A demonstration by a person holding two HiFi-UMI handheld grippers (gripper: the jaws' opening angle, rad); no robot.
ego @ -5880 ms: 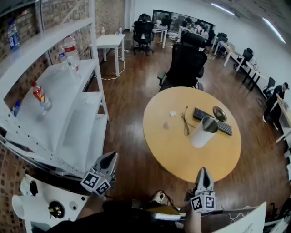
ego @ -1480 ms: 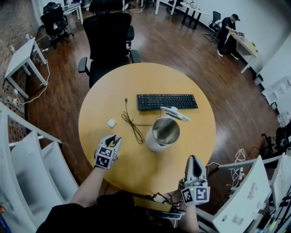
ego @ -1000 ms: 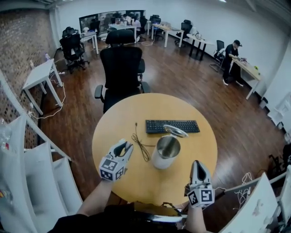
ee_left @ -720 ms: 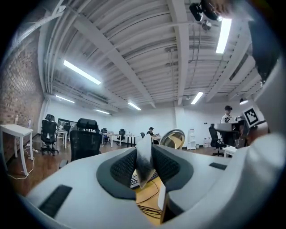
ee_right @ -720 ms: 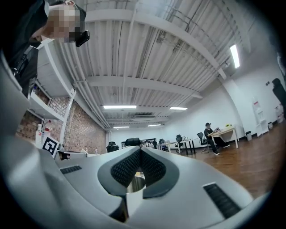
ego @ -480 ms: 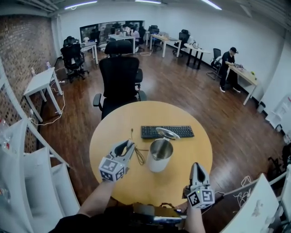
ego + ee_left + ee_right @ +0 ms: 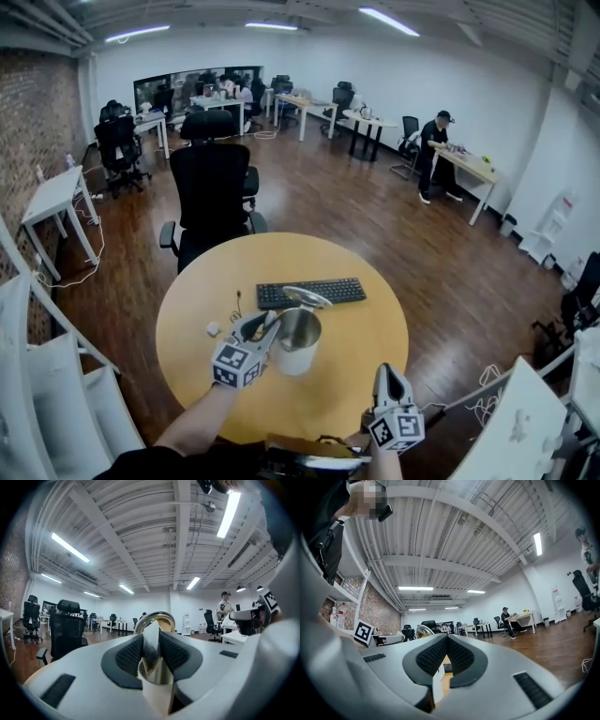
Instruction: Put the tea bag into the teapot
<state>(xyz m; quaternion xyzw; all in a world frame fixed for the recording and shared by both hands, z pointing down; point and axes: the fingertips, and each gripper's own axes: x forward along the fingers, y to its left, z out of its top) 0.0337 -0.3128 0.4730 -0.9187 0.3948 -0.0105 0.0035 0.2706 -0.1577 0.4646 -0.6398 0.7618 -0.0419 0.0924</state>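
My left gripper (image 7: 265,325) is shut on a pale paper tea bag (image 7: 152,645), which stands upright between the dark pads and hangs down below them. The gripper's tips are right beside the rim of the steel teapot (image 7: 296,339), on its left. The teapot stands on the round wooden table (image 7: 361,328) with its lid (image 7: 306,297) tipped open. In the left gripper view the teapot's round rim (image 7: 154,617) shows just behind the tea bag. My right gripper (image 7: 385,373) hovers at the table's near edge, its jaws together and holding nothing (image 7: 446,639).
A black keyboard (image 7: 314,292) lies behind the teapot. A thin cable (image 7: 234,305) and a small white object (image 7: 213,329) lie to the left. A black office chair (image 7: 211,192) stands at the far side, white shelves (image 7: 37,394) at left. A person (image 7: 433,155) sits at a far desk.
My left gripper has moved right with the tea bag, from the table's left part up to the teapot's rim. The head view has tilted up. The right gripper stays at the near edge.
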